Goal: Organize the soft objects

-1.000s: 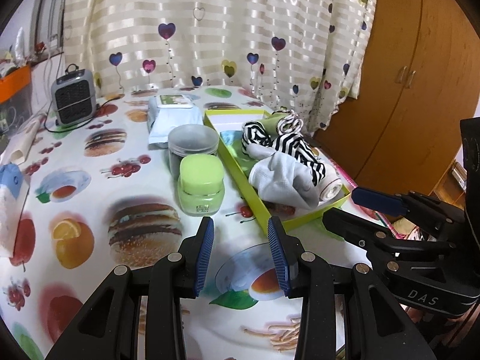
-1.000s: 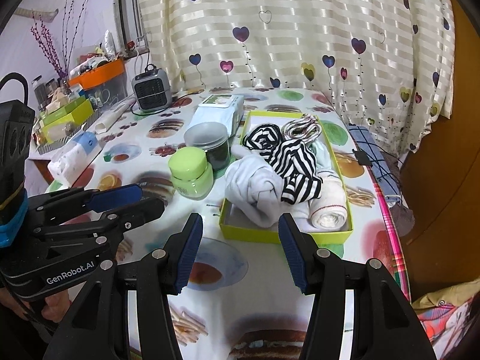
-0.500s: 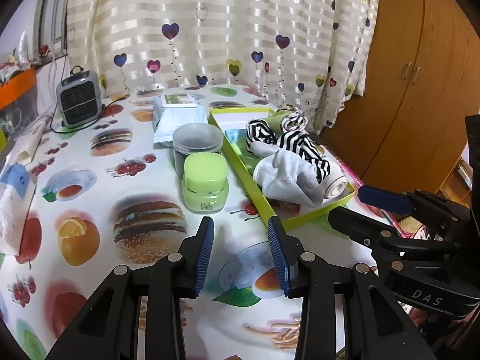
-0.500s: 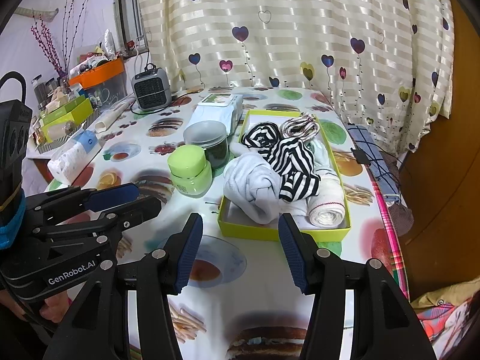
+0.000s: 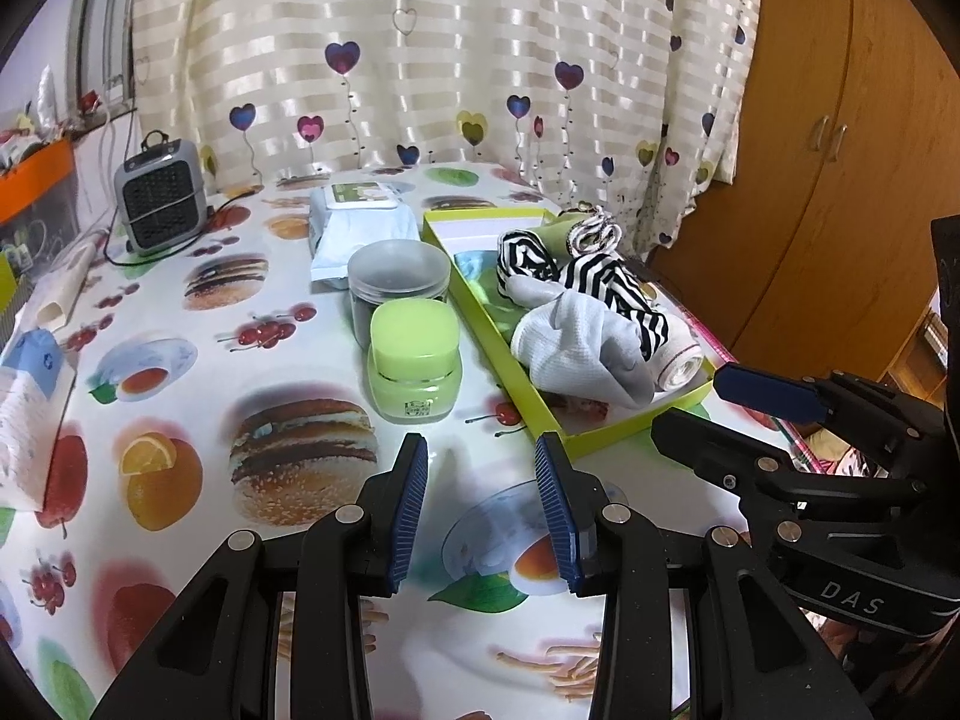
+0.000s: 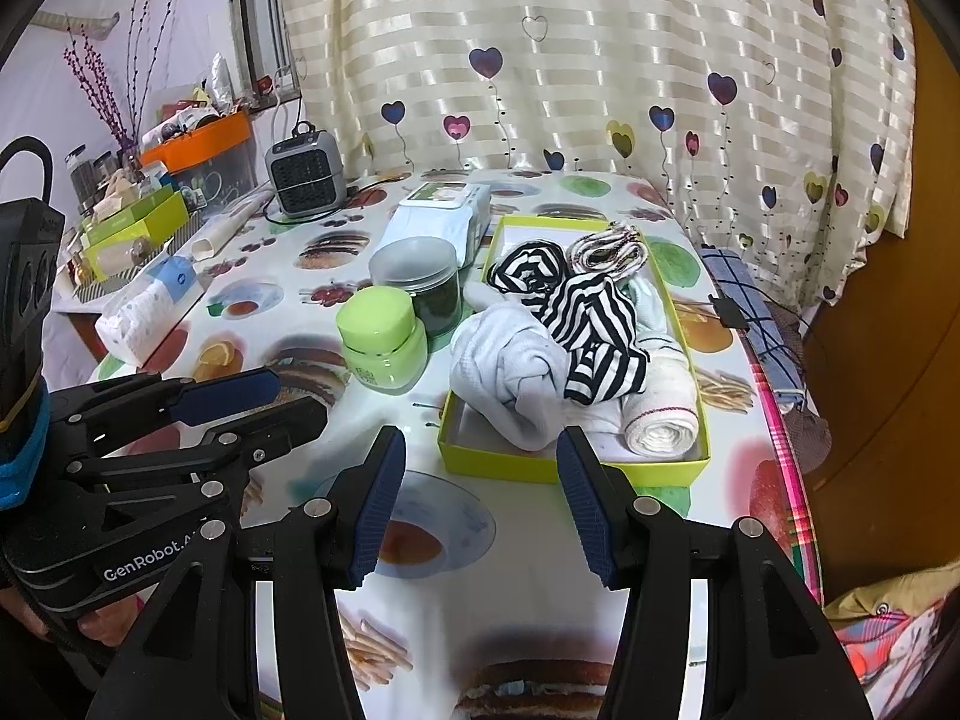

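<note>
Both the left gripper (image 5: 480, 504) and the right gripper (image 6: 480, 501) hang released, empty, over bare tablecloth (image 6: 540, 570) near the lime tray's (image 6: 564, 471) near rim; socks (image 6: 522, 372) fill the tray.

Hidden under the white sock (image 6: 516, 378) and striped cloth (image 6: 591, 330): most of the green tray (image 6: 540, 468) floor. Too small to read: green jar (image 5: 414, 372) label. Cut off below: both gripper bodies.
</note>
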